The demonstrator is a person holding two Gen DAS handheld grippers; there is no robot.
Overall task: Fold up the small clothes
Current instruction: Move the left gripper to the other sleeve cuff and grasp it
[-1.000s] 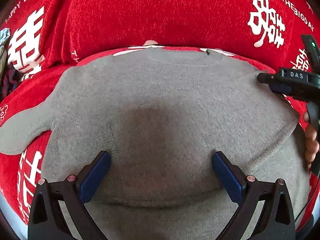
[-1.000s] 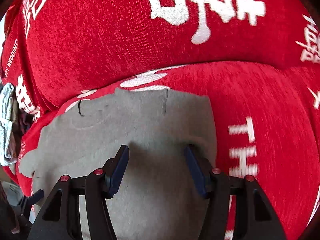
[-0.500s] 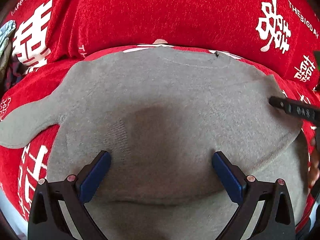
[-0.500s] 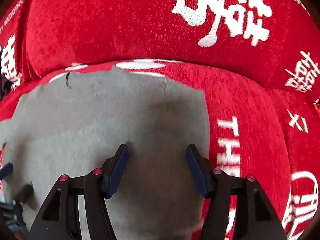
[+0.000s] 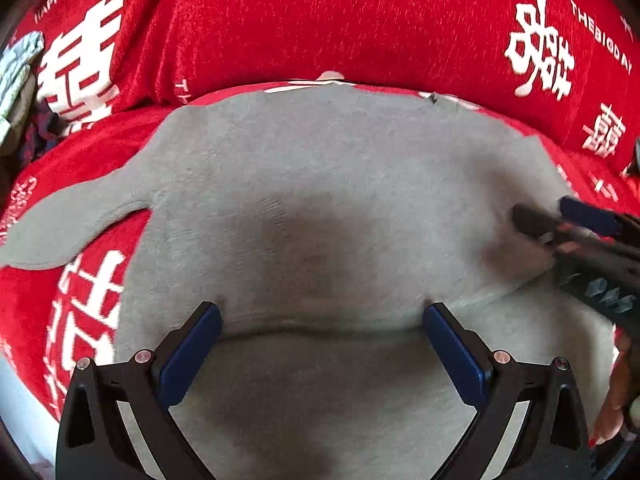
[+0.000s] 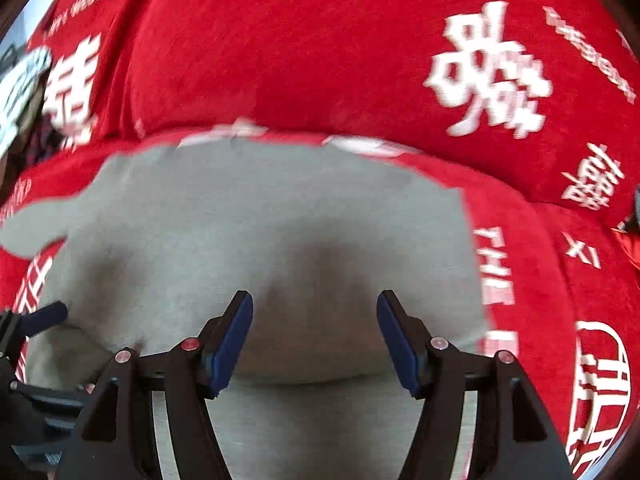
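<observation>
Your left gripper (image 5: pixel 322 322) stood wide over the grey garment (image 5: pixel 340 200), spread on the red sofa seat (image 5: pixel 100 148) against its back cushion; your right gripper (image 6: pixel 314 316) was opening, nothing held. You needed to pinch the near fold edge squarely.

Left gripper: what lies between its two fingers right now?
Only the grey garment, its folded edge crossing the gap of the left gripper; the jaws stand wide, clamping nothing. The left wrist view shows this.

Plain grey garment (image 5: pixel 320 200) on red cloth (image 5: pixel 320 20) printed with white characters.
</observation>
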